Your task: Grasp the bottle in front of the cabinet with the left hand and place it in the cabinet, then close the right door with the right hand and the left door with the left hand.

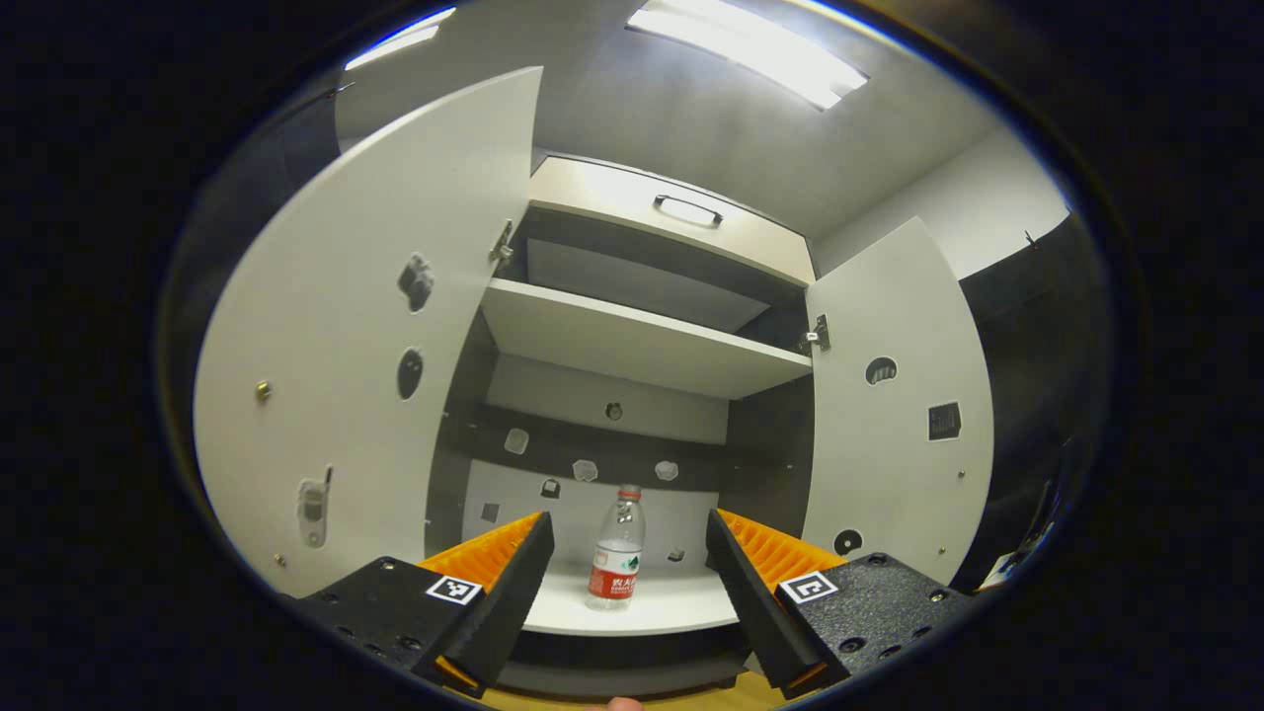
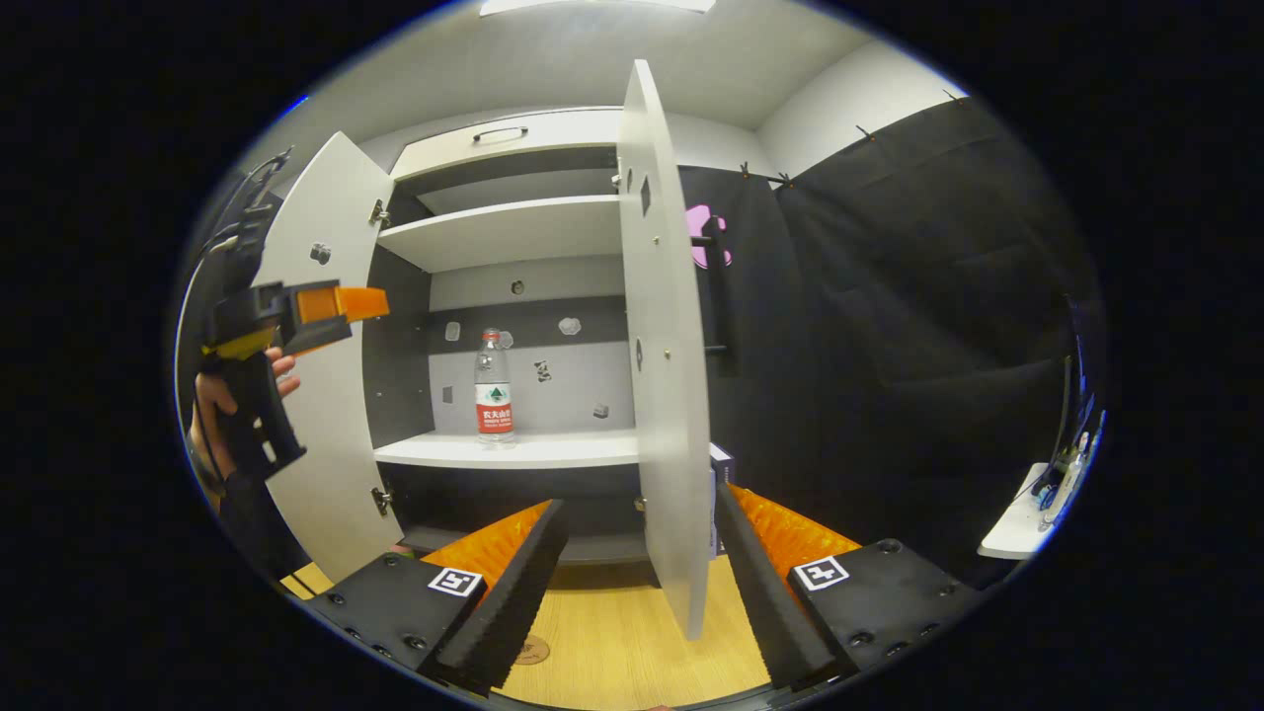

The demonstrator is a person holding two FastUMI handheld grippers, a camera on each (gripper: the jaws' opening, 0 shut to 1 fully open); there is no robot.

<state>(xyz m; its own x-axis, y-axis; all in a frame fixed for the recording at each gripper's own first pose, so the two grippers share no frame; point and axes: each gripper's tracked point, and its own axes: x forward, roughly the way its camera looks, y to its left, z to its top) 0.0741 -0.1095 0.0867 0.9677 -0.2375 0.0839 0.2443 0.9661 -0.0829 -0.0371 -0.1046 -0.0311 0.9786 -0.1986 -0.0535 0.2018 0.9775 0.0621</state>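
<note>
Left gripper (image 1: 629,568) is hovering wide open and empty, facing the white two-door cabinet (image 1: 642,346). The clear plastic water bottle with red label and cap (image 1: 618,549) is standing upright on the cabinet's lower shelf (image 1: 681,604). Both doors are standing open. Right gripper (image 2: 642,583) is gaping empty too, the right door's (image 2: 664,375) edge sitting between its fingers, contact unclear.

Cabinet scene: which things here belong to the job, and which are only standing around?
Belong to the job:
clear plastic bottle with red label, on the lower shelf
open white right door
open white left door
left gripper
right gripper

Standing around:
white drawer with metal handle
empty upper shelf
</note>
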